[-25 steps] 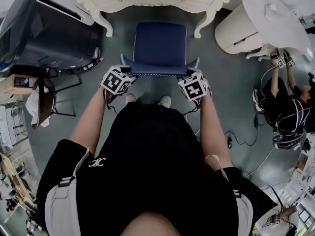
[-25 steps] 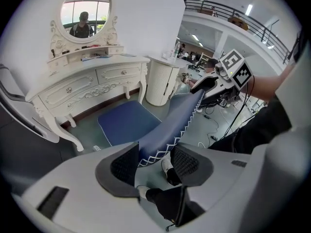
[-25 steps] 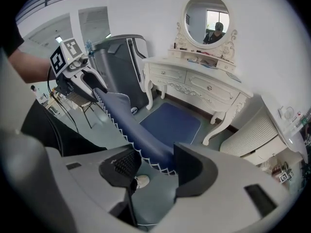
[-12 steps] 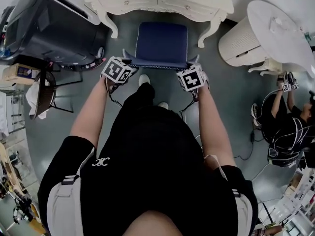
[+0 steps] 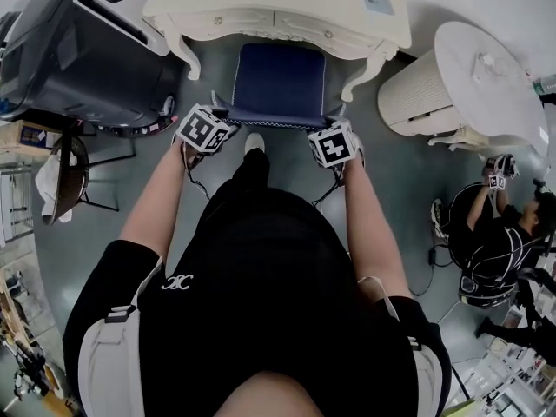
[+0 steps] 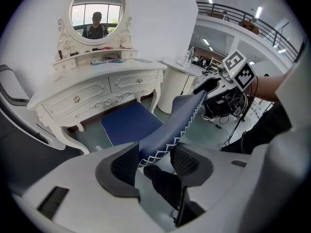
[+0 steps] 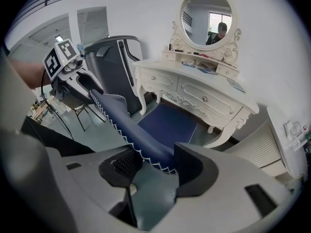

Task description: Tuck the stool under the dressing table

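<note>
The stool [image 5: 282, 83], its navy padded seat edged in white zigzag stitching and its near rim curling upward, lay directly ahead of both tools. The left tool [image 6: 154, 160] was clamped on the rim's left corner and the right tool [image 7: 154, 163] on its right corner, the stitched edge pinched between each pair of jaws. Beyond the tools, the seat's far end sat between the 2 front legs of the cream, carved desk [image 5: 243, 3].

- Stool [image 5: 282, 81] stands before dressing table [image 5: 278, 11], its far edge between the table's front legs.
- Armchair [image 5: 87, 59] left of table; round cabinet [image 5: 426, 81] right.
- Left gripper [image 5: 224, 116] at stool's near-left corner, right gripper [image 5: 340, 123] at near-right.
</note>
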